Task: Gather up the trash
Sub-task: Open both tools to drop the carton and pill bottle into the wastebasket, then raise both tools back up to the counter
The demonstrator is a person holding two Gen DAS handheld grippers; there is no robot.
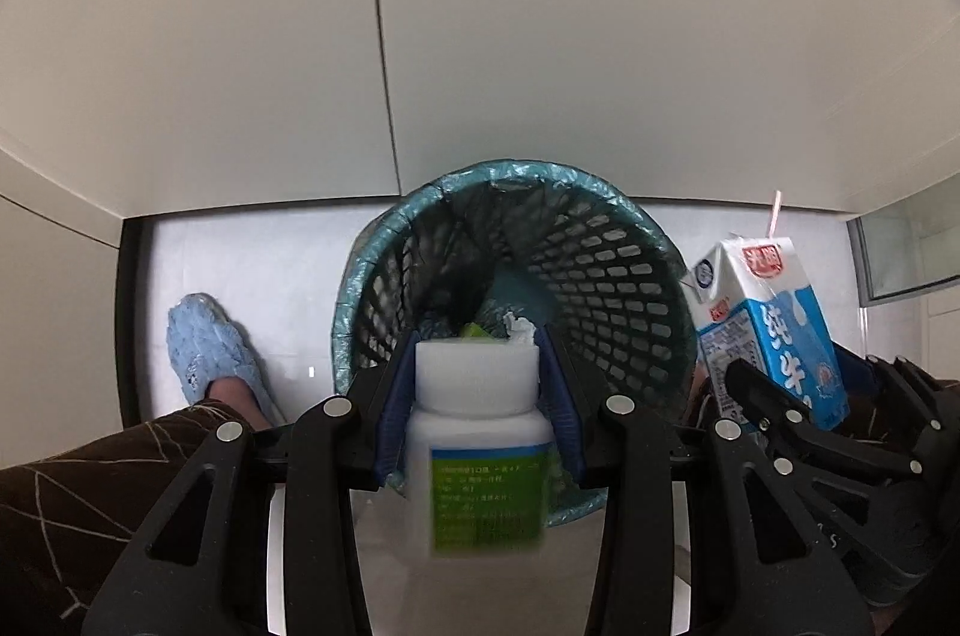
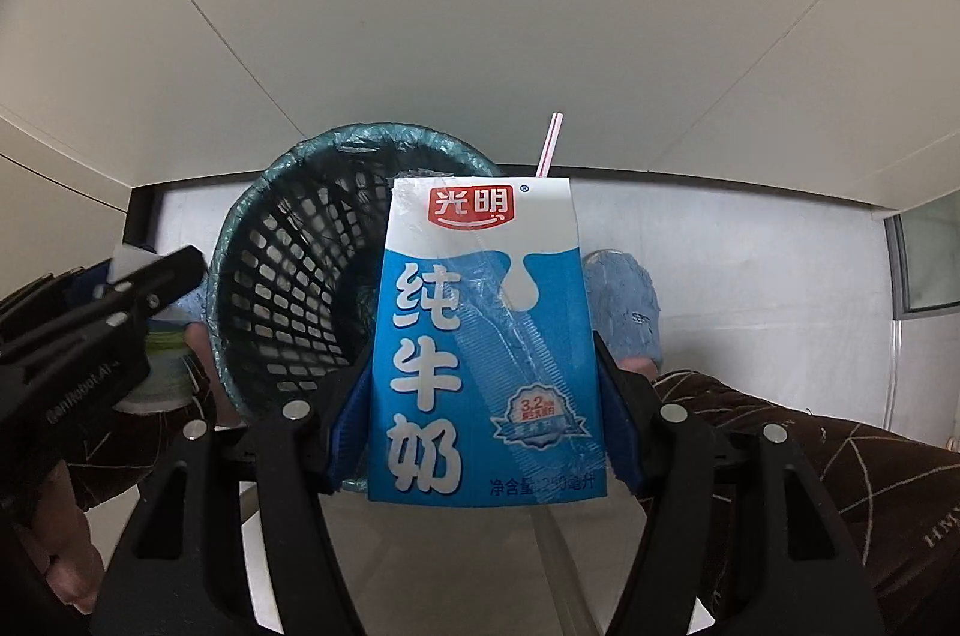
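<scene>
Left wrist view: left gripper (image 1: 477, 384) is clamping a white pill bottle (image 1: 480, 450) between its blue-padded fingers (image 1: 393, 414), cap forward, green-and-white label facing the camera; the bottle is hanging in front of the mouth of a black mesh wastebasket (image 1: 606, 276) lined with a teal bag (image 1: 360, 276); green and white scraps (image 1: 498, 330) are lying at the basket's bottom; right gripper (image 1: 798, 396) is showing at the right edge, gripping a blue-and-white milk carton (image 1: 768, 312) with a striped straw (image 1: 775, 213); a foot in a blue slipper (image 1: 207, 348) is resting on the pale floor left of the basket.

Right wrist view: right gripper (image 2: 480, 396) is pinching the milk carton (image 2: 480, 348) by both sides, upright, printed face toward the camera; the straw (image 2: 549, 144) is sticking up from its top; the wastebasket (image 2: 288, 276) is sitting just behind and left of the carton; left gripper (image 2: 138, 300) is entering at the left edge, with the pill bottle (image 2: 162, 348) partly hidden behind it; a second blue slipper (image 2: 630, 312) is showing right of the carton.
</scene>
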